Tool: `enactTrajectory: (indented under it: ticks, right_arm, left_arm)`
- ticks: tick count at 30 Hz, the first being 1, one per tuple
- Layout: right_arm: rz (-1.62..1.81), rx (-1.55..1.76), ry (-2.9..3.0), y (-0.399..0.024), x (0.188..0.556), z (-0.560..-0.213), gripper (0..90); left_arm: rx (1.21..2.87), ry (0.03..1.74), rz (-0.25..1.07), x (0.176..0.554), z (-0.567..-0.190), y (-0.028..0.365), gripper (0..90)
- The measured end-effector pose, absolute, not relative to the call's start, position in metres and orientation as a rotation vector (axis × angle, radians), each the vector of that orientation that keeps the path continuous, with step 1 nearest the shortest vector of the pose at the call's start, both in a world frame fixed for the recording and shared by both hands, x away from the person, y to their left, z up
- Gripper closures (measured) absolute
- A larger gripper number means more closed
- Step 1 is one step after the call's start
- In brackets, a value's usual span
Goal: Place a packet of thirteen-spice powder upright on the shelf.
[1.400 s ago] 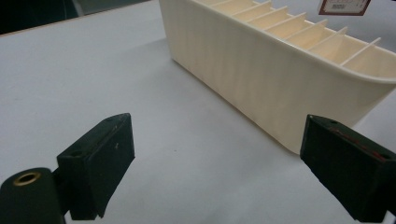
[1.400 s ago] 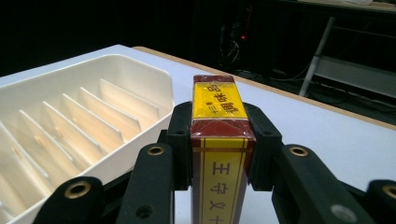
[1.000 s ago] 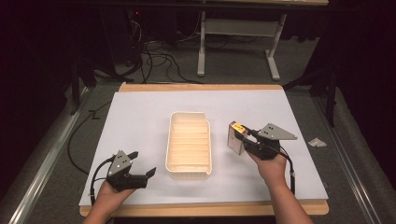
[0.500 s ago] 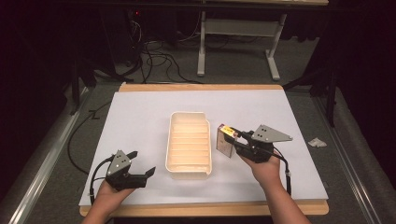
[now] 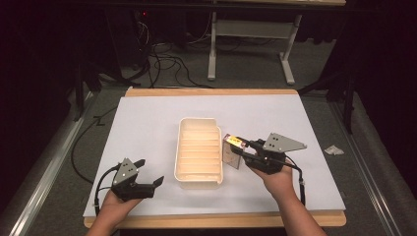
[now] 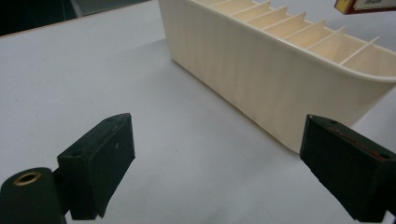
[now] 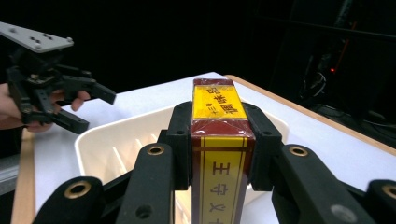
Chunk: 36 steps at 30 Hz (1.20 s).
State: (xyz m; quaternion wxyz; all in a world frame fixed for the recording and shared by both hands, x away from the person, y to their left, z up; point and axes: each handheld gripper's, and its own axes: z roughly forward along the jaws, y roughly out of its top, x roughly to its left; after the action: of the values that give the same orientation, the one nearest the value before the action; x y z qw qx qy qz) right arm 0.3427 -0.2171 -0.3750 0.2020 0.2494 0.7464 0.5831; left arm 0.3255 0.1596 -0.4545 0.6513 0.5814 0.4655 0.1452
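A cream tray point(image 5: 199, 153) with several cross dividers stands in the middle of the white-covered table. My right gripper point(image 5: 242, 152) is shut on a red and yellow box point(image 5: 230, 155), held upright just off the tray's right rim. In the right gripper view the box point(image 7: 217, 100) is clamped between both black jaws, with the tray point(image 7: 105, 140) behind it. My left gripper point(image 5: 151, 171) rests open near the table's front left, pointing at the tray. In the left gripper view its jaws stand wide apart with nothing between them, the tray wall point(image 6: 252, 84) ahead.
White paper point(image 5: 147, 123) covers the table, and a wooden edge point(image 5: 211, 220) shows at the front. A crumpled scrap point(image 5: 334, 150) lies on the floor to the right. Cables point(image 5: 162, 59) and a desk frame point(image 5: 251, 44) lie beyond the far edge.
My right gripper has carried the box leftward and slightly up, from right of the tray to its right rim. The left gripper has stayed put.
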Motion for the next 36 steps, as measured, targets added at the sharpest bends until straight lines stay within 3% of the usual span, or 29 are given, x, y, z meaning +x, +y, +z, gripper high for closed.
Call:
enactTrajectory:
  ticks: [19,36]
  right_arm:
    - [1.734,0.575,2.14,-0.197,0.339,-0.369,69.0]
    - [1.785,0.4,2.303,-0.219,0.384,-0.365,68.8]
  left_arm:
    - [1.323,1.056,0.331,0.325,-0.455,0.159,10.7]
    - [1.325,1.06,0.332,0.325,-0.455,0.159,11.0]
